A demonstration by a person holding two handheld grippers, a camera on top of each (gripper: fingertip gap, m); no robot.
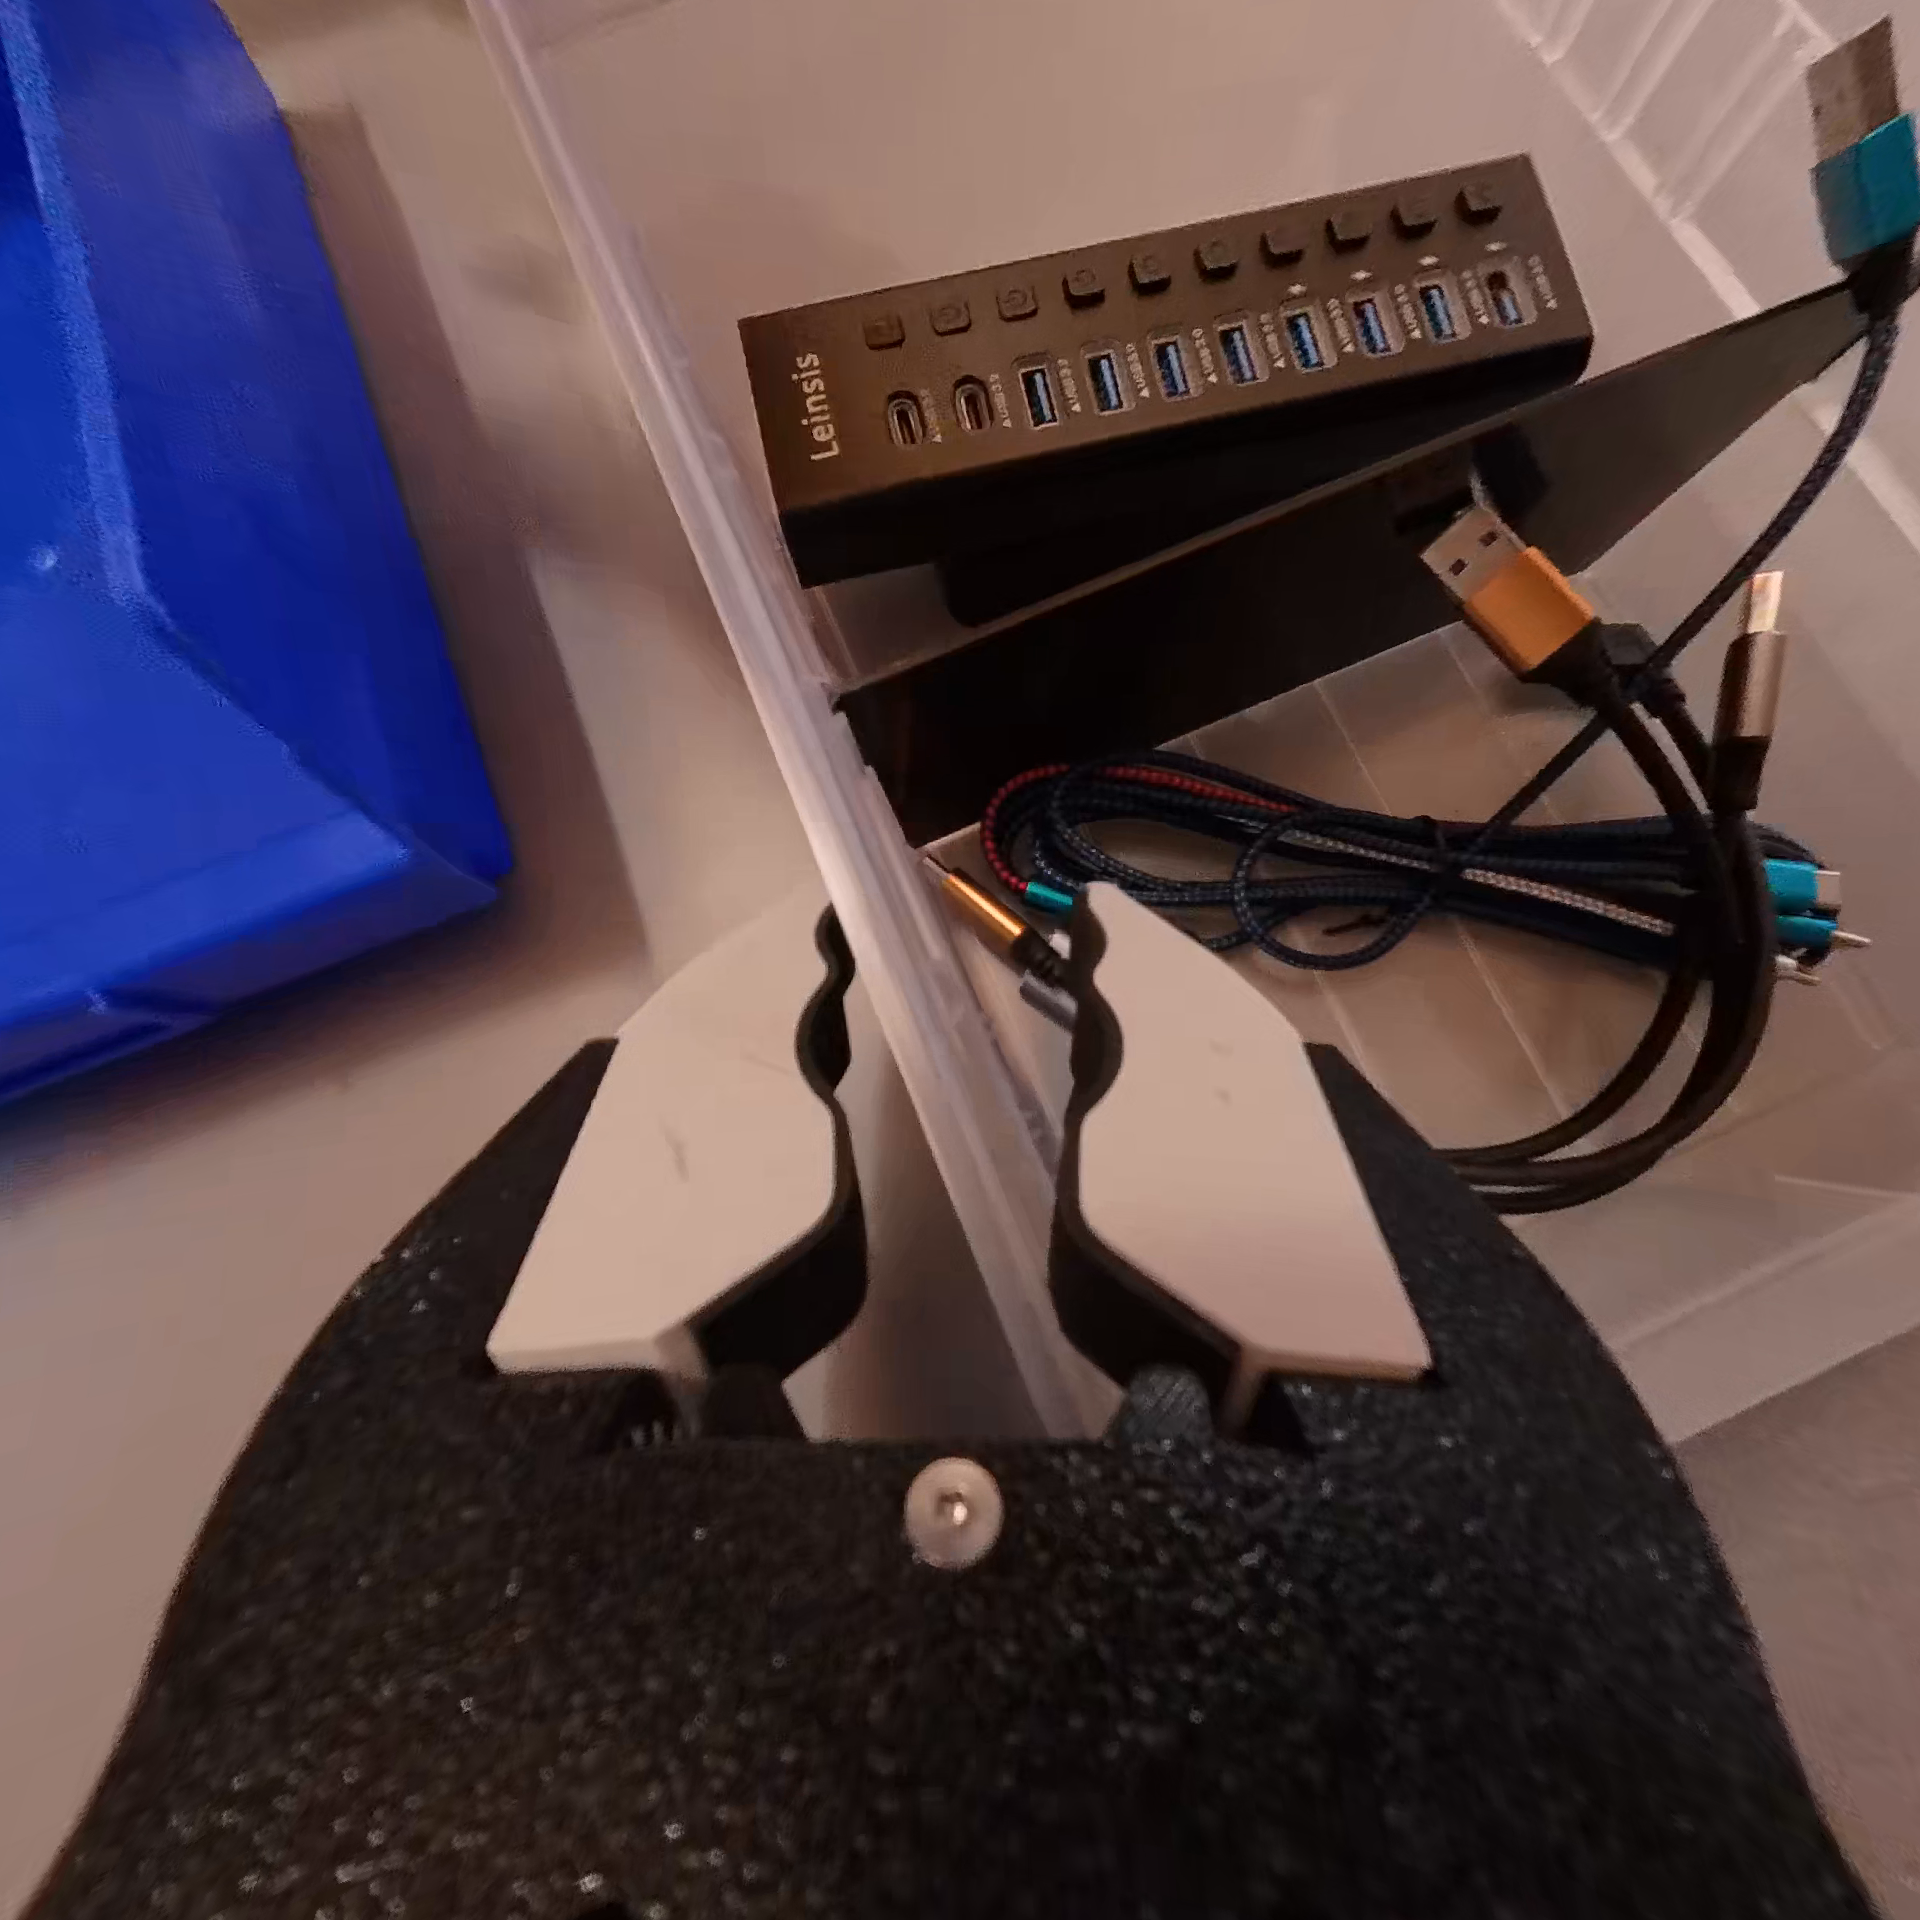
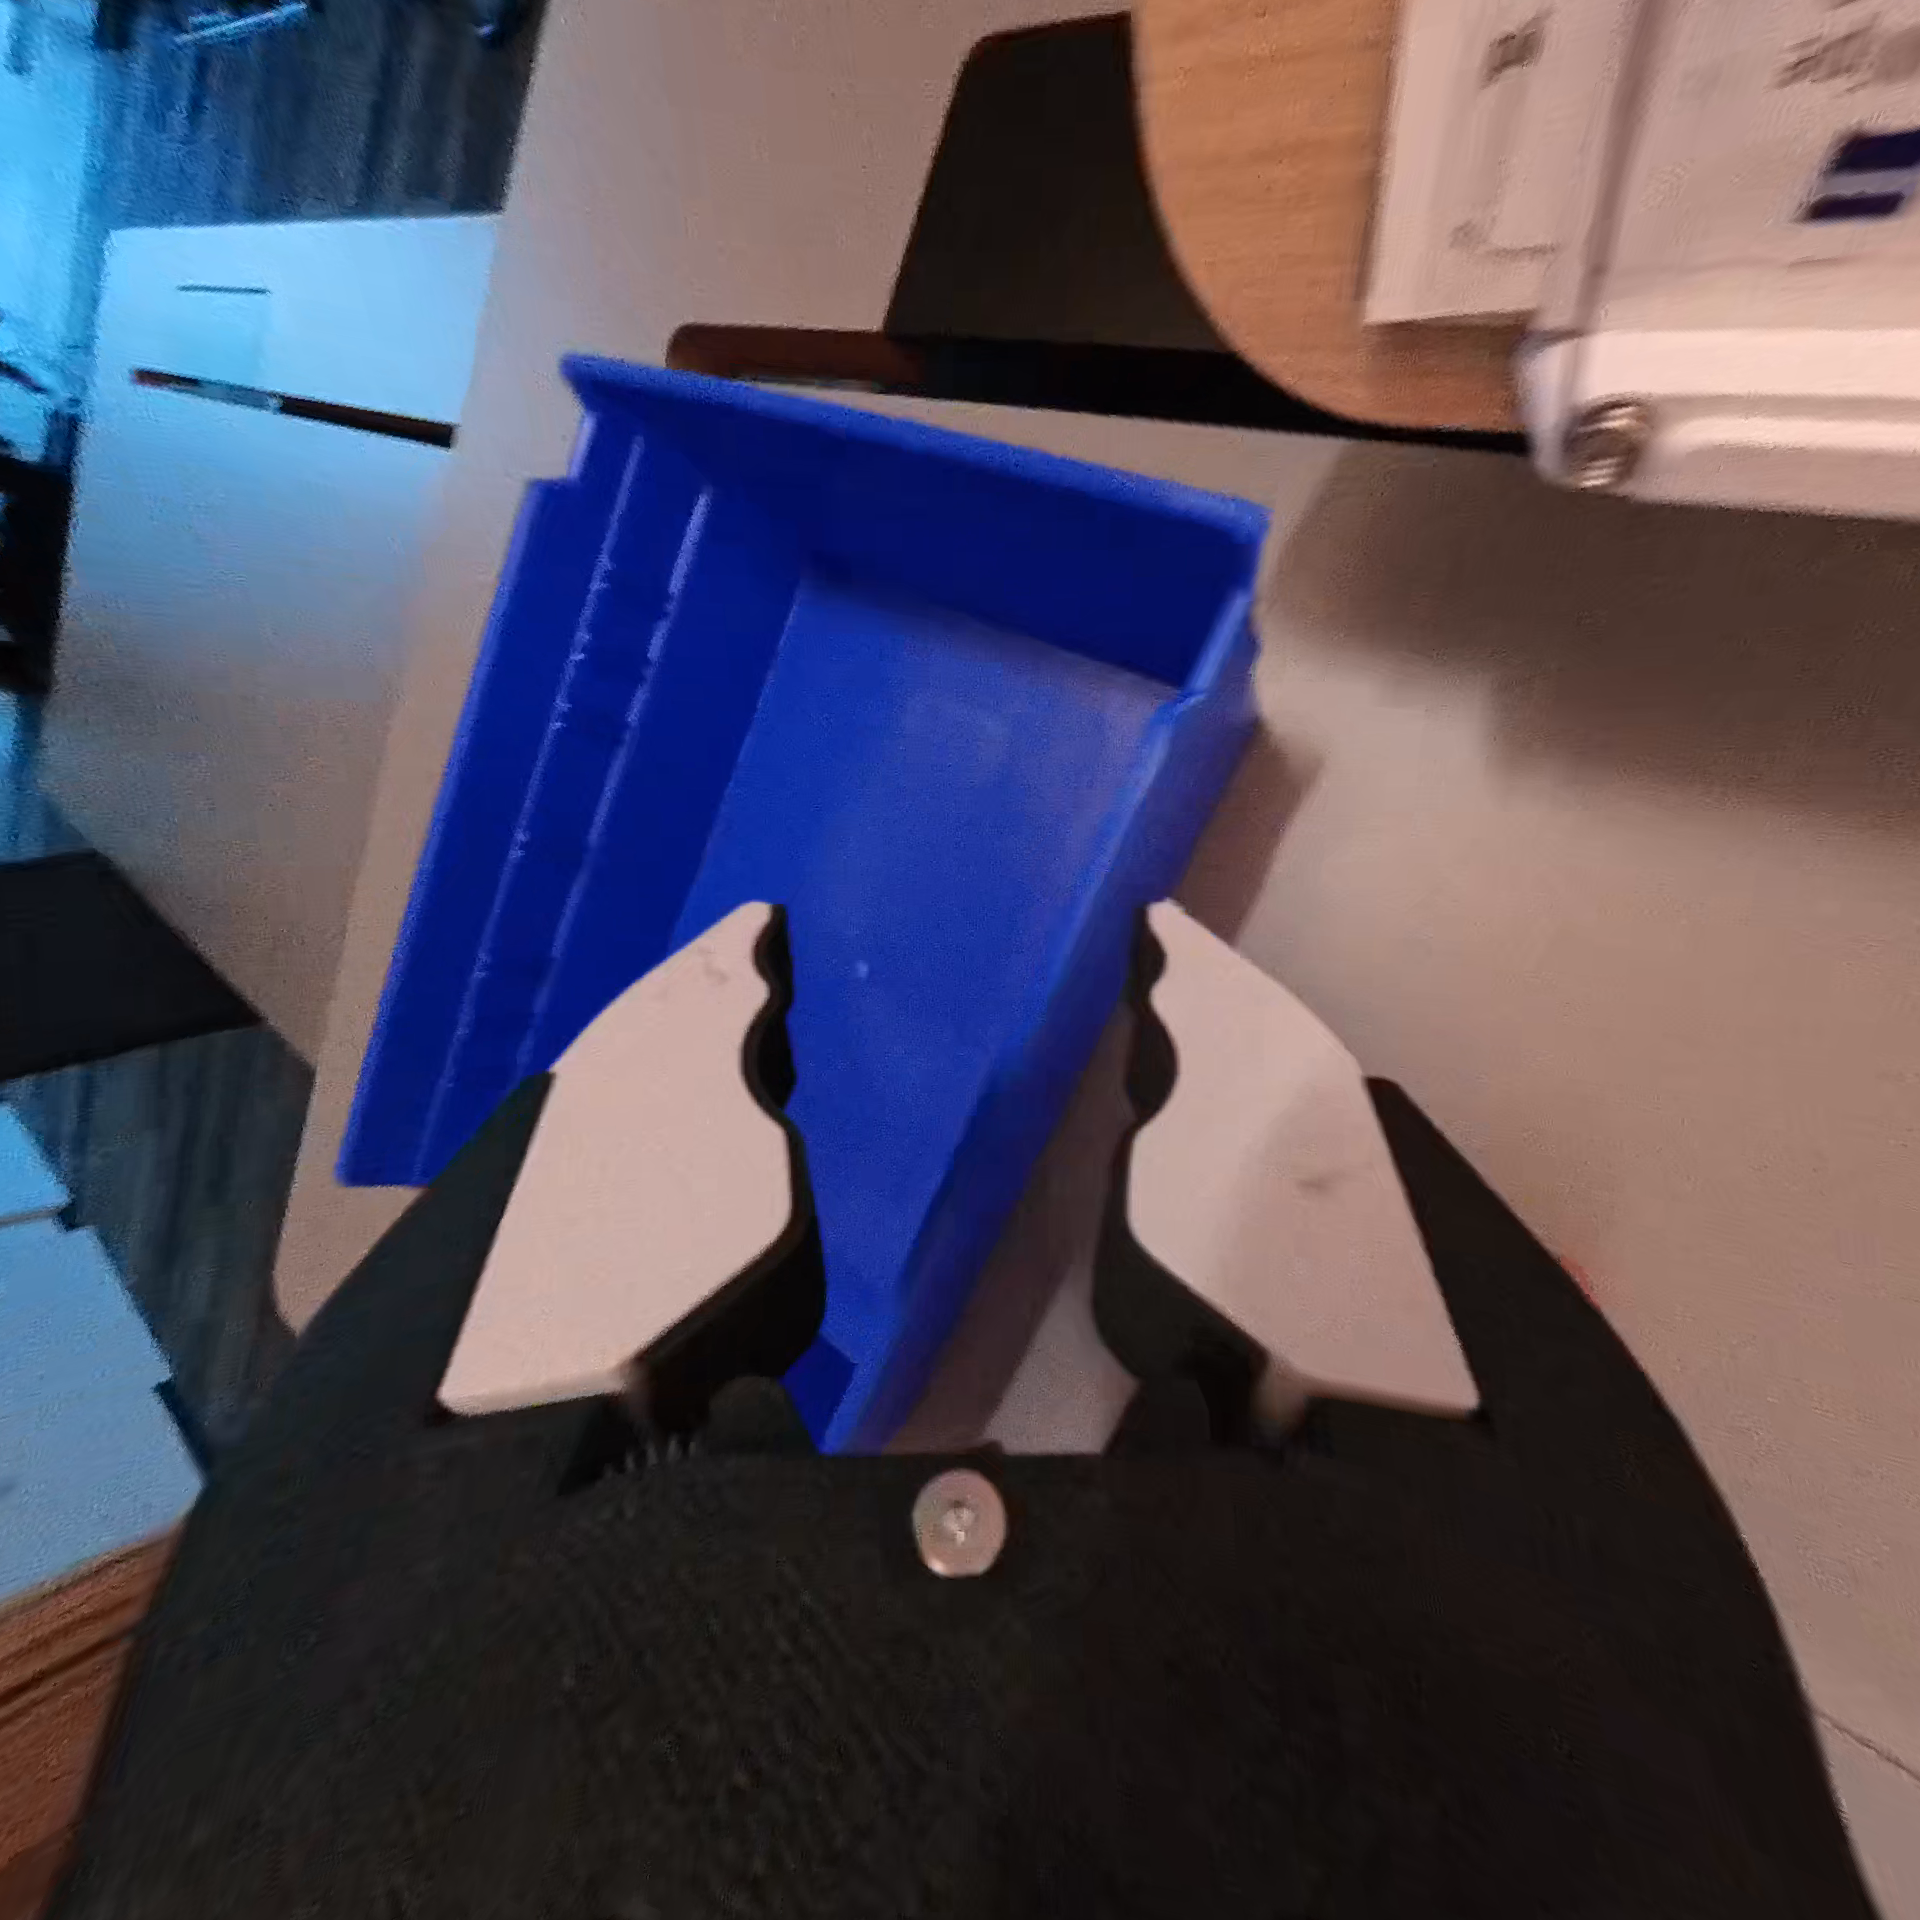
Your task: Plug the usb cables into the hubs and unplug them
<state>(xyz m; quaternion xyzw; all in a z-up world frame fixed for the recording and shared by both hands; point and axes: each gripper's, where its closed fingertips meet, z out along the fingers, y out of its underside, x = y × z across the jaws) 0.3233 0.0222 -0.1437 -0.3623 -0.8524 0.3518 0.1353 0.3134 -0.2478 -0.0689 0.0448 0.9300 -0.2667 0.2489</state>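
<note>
A black USB hub (image 1: 1164, 353) with a row of blue ports lies tilted on a black slanted stand (image 1: 1299, 582) inside a clear plastic bin (image 1: 1621, 1299). Below it lies a bundle of braided USB cables (image 1: 1455, 873). An orange USB-A plug (image 1: 1512, 597), a silver plug (image 1: 1756, 644) and a teal USB-A plug (image 1: 1870, 177) stick up, none in a port. My left gripper (image 1: 961, 925) is open and empty, its fingers either side of the clear bin's near wall. My right gripper (image 2: 961, 914) is open and empty above an empty blue bin (image 2: 644, 748).
The blue bin (image 1: 208, 520) also shows left of the clear bin in the left wrist view. Both stand on a pale tabletop (image 2: 1558, 831). A round wooden board (image 2: 1278, 208) and a white object (image 2: 1714, 416) lie beyond the table's far edge.
</note>
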